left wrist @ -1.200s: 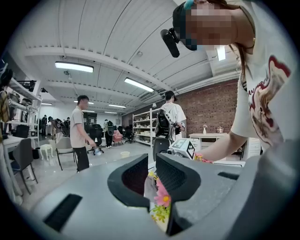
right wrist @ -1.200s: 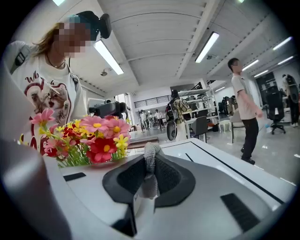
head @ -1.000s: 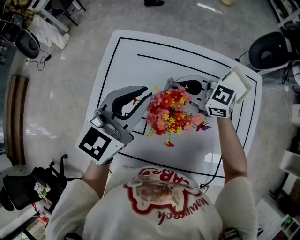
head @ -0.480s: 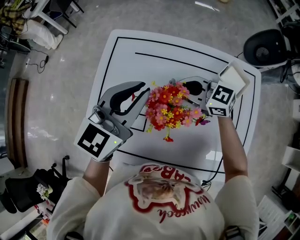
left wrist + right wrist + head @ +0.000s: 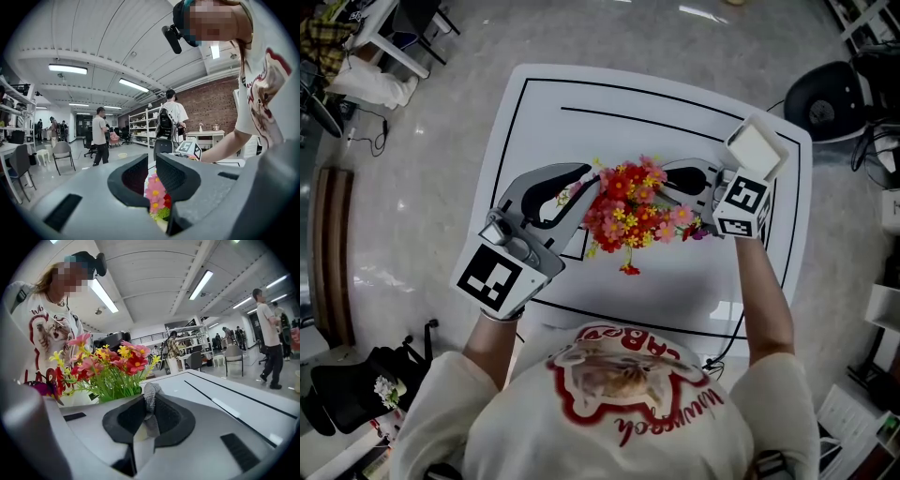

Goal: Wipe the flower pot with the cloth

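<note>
The flower pot (image 5: 75, 398) is white and mostly buried under its red, pink and yellow flowers (image 5: 628, 211). It stands near the middle of the white worktop (image 5: 675, 281), between the two tools. The left tool (image 5: 151, 173) comes in nearly level from the person's left, its jaws drawn to a narrow slit. A pale edge sits low in that slit, so the tool looks closed on the pot's rim, though the blooms hide the contact itself. Such a hold would steady the pot so that wiping cannot push or tip it. The right tool (image 5: 149, 405) is clamped on a grey knitted cloth (image 5: 150, 394), which sticks up past the jaw tips so that fabric, not plastic, meets the pot. This tool sits just beside the pot on the person's right, and the cloth is not touching the pot's wall. The wiping stroke seems about to begin.
</note>
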Available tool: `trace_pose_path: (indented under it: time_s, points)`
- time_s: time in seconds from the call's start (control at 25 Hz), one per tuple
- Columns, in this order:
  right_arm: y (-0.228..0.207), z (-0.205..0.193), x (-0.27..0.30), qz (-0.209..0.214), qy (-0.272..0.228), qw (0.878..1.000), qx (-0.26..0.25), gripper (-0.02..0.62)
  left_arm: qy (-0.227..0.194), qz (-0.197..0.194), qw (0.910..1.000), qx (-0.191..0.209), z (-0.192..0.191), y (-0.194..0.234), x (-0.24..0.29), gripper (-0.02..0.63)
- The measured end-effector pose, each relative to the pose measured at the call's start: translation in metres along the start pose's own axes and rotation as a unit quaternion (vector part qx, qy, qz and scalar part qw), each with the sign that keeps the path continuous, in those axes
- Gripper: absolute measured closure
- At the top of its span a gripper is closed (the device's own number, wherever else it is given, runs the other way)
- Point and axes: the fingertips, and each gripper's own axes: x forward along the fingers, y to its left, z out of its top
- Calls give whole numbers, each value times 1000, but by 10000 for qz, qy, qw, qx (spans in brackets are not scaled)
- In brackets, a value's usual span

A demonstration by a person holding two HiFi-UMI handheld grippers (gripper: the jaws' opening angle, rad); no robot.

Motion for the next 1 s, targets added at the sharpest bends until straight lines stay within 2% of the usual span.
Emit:
trace_pose_path:
  time_s: [1.0]
  points:
    - [28,-21,-25,-688,-255,9971,206,552,-185,12,9998,5,16,-21,-23,549]
